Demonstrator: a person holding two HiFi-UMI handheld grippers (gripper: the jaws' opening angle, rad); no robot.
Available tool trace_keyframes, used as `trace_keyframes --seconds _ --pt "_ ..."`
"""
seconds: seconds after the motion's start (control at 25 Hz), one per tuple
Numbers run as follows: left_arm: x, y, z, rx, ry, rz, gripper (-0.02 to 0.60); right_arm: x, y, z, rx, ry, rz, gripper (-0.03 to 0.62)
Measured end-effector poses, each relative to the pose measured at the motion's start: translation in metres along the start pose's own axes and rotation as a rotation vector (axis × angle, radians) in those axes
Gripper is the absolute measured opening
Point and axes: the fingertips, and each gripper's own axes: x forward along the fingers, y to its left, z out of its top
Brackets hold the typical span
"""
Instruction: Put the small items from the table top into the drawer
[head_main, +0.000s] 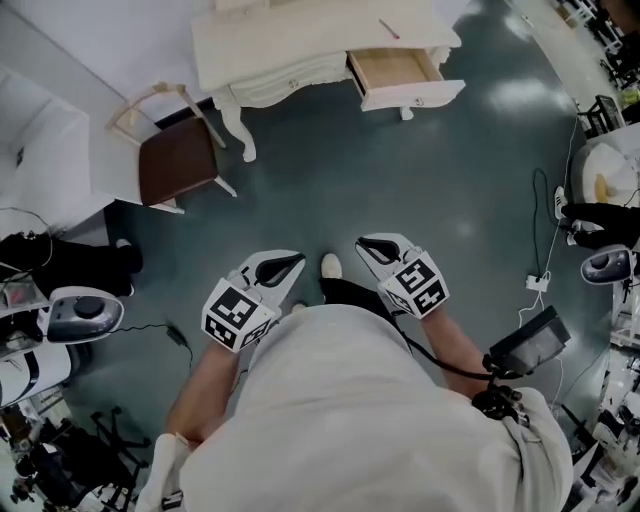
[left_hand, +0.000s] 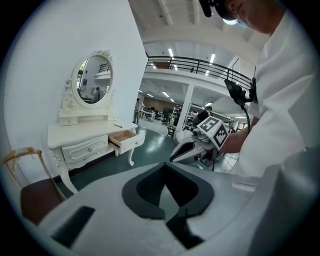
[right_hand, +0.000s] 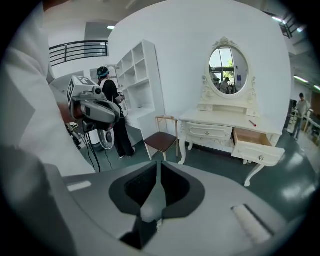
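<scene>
The white dressing table (head_main: 300, 40) stands far ahead across the floor. Its right drawer (head_main: 398, 72) is pulled open, and its wooden inside looks empty. A small red pen-like item (head_main: 388, 28) lies on the table top above the drawer; the same red item (right_hand: 253, 122) also shows in the right gripper view. My left gripper (head_main: 290, 262) and right gripper (head_main: 368, 245) are held close to my body, well short of the table. Both are shut with nothing between the jaws. The left gripper (left_hand: 165, 167) points past the right one toward the drawer (left_hand: 124, 140).
A chair with a brown seat (head_main: 175, 160) stands left of the table. An oval mirror (right_hand: 228, 70) tops the table and white shelves (right_hand: 137, 80) stand beside it. Machines (head_main: 80, 315), cables and a power strip (head_main: 540, 282) line both floor sides. A person in black (right_hand: 107, 100) stands nearby.
</scene>
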Motion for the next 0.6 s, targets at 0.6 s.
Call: trace_keyframes --seconds 0.6 --pt "0.097 0.112 0.08 -0.016 0.038 -0.03 0.002 0.054 -0.156 0.042 0.06 0.01 -0.024 0.055"
